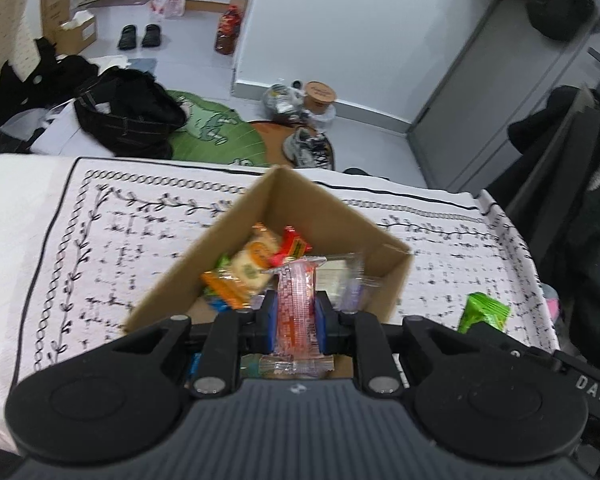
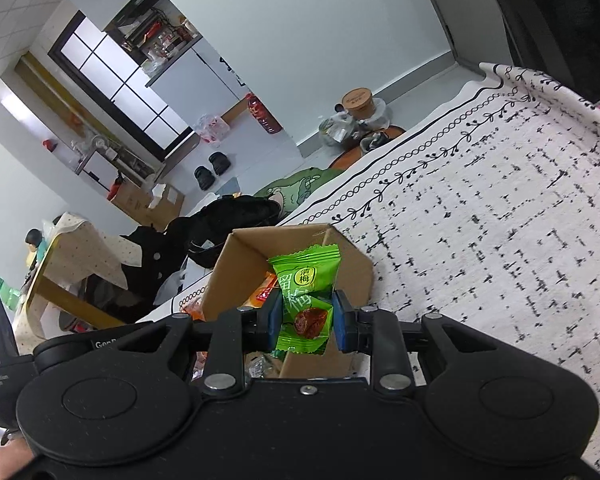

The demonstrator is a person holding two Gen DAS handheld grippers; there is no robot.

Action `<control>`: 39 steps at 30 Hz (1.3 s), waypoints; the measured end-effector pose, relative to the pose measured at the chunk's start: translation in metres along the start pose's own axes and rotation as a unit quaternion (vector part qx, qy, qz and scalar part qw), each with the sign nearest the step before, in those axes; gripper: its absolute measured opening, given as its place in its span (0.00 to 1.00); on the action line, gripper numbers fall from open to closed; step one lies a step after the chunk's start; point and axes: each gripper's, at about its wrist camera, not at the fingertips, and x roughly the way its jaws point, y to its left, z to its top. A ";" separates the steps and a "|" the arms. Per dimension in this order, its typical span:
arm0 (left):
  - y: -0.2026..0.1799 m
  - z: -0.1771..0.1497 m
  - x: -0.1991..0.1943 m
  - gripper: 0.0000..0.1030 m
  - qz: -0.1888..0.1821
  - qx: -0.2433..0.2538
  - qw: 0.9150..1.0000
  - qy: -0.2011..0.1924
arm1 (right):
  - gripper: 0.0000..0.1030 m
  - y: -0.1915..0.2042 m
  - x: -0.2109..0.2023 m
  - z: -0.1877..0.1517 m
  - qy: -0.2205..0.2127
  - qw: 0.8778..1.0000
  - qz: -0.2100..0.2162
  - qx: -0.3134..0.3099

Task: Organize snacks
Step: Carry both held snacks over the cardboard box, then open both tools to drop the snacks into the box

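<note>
An open cardboard box [image 1: 308, 196] stands on the white patterned tablecloth [image 1: 100, 240] and holds several snack packets [image 1: 252, 264]. My left gripper [image 1: 296, 312] is shut on a pink-and-clear snack packet [image 1: 298, 300], held over the box's near edge. My right gripper [image 2: 306, 320] is shut on a green plum snack packet [image 2: 306, 280], held above the same box [image 2: 236, 256]. That green packet also shows at the right of the left wrist view [image 1: 486, 312].
The table's far edge [image 1: 220, 162] drops to a floor with a green mat [image 1: 216, 132], black bags [image 1: 128, 112], sneakers [image 1: 308, 148] and slippers [image 1: 140, 36]. A dark chair with clothes [image 1: 572, 168] stands at the right.
</note>
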 end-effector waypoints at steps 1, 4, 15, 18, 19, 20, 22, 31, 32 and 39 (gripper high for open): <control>0.003 0.000 0.001 0.17 0.002 -0.003 1.000 0.001 | 0.25 0.001 0.001 -0.001 0.001 1.000 -0.001 0.001; 0.014 0.000 0.003 0.17 0.005 -0.010 1.000 0.004 | 0.25 0.004 0.007 -0.005 0.007 1.000 -0.004 0.002; 0.038 0.001 0.017 0.21 0.010 -0.028 0.999 0.016 | 0.25 0.025 0.023 -0.012 0.022 1.000 0.004 -0.011; 0.041 0.003 0.018 0.21 0.005 -0.029 0.999 0.020 | 0.25 0.029 0.029 -0.013 0.023 1.000 0.005 -0.011; 0.042 0.005 0.018 0.21 0.003 -0.029 0.999 0.019 | 0.25 0.031 0.031 -0.014 0.024 1.000 0.003 -0.011; 0.043 0.006 0.017 0.21 0.001 -0.028 0.999 0.019 | 0.25 0.032 0.033 -0.015 0.025 1.000 0.002 -0.010; 0.044 0.007 0.016 0.22 -0.003 -0.026 0.999 0.018 | 0.25 0.033 0.037 -0.016 0.027 1.000 -0.002 -0.007; 0.053 0.012 0.011 0.24 -0.020 -0.023 0.999 0.018 | 0.25 0.048 0.051 -0.022 0.025 1.000 -0.003 0.005; 0.055 0.013 0.011 0.24 -0.022 -0.024 0.999 0.019 | 0.25 0.050 0.053 -0.023 0.026 1.000 -0.001 0.006; 0.067 0.015 0.008 0.25 -0.025 -0.028 0.999 0.021 | 0.27 0.064 0.063 -0.029 0.035 0.999 0.027 0.010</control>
